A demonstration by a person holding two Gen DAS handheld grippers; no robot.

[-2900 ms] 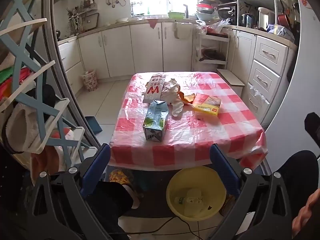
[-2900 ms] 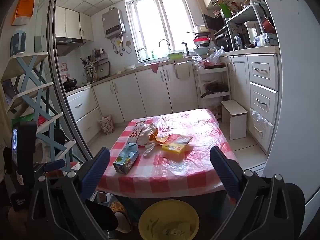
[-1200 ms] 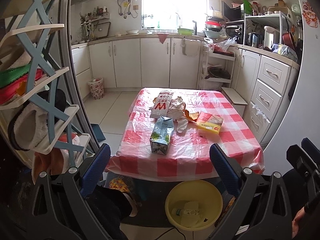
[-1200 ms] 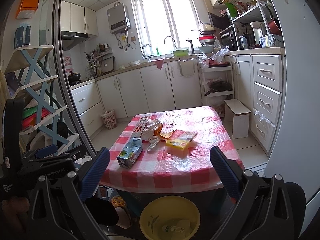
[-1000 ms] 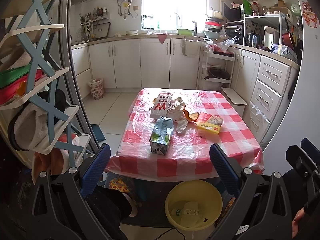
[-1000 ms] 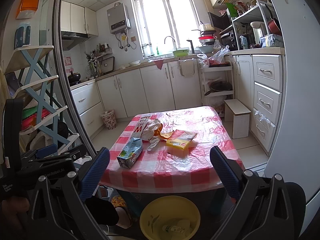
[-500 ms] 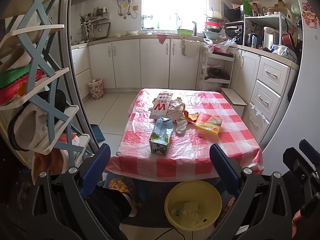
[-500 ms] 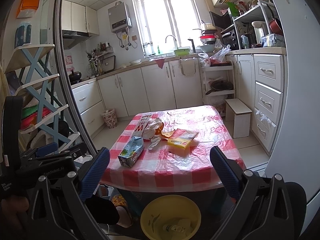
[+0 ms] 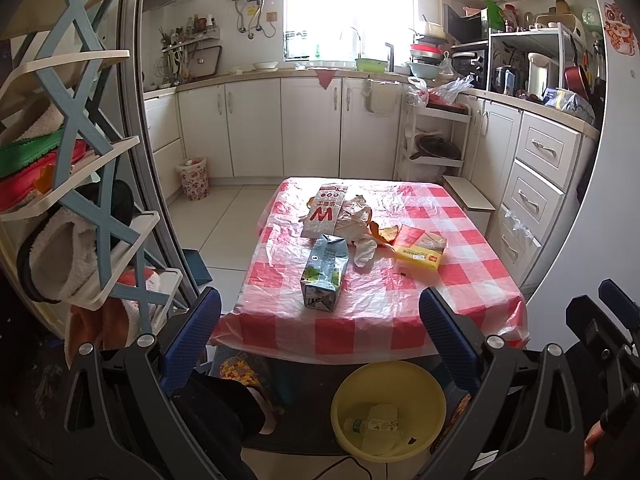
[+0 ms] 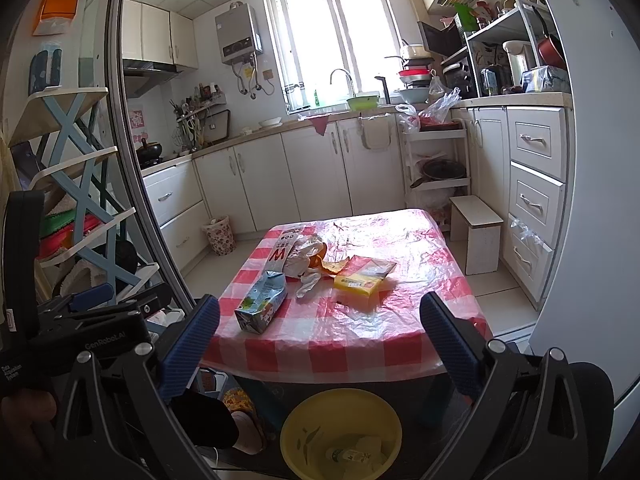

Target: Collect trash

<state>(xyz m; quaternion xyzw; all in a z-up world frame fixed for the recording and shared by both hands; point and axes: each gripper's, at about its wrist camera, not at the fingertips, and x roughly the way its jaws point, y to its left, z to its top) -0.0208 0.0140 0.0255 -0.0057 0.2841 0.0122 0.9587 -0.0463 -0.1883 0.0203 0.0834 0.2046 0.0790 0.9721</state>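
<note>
Left gripper (image 9: 320, 332), right gripper (image 10: 320, 332): jaws wide apart, empty, short of table (image 9: 460, 280). Trash on tabletop: milk carton (image 9: 324, 276) at 12 o'clock, yellow box (image 9: 420, 248) at 1 o'clock. Yellow basin (image 9: 388, 384) on floor at 6 o'clock

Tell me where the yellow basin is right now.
The yellow basin sits on the floor just in front of the table's near edge, low in both views, with a plastic bottle inside.
</note>
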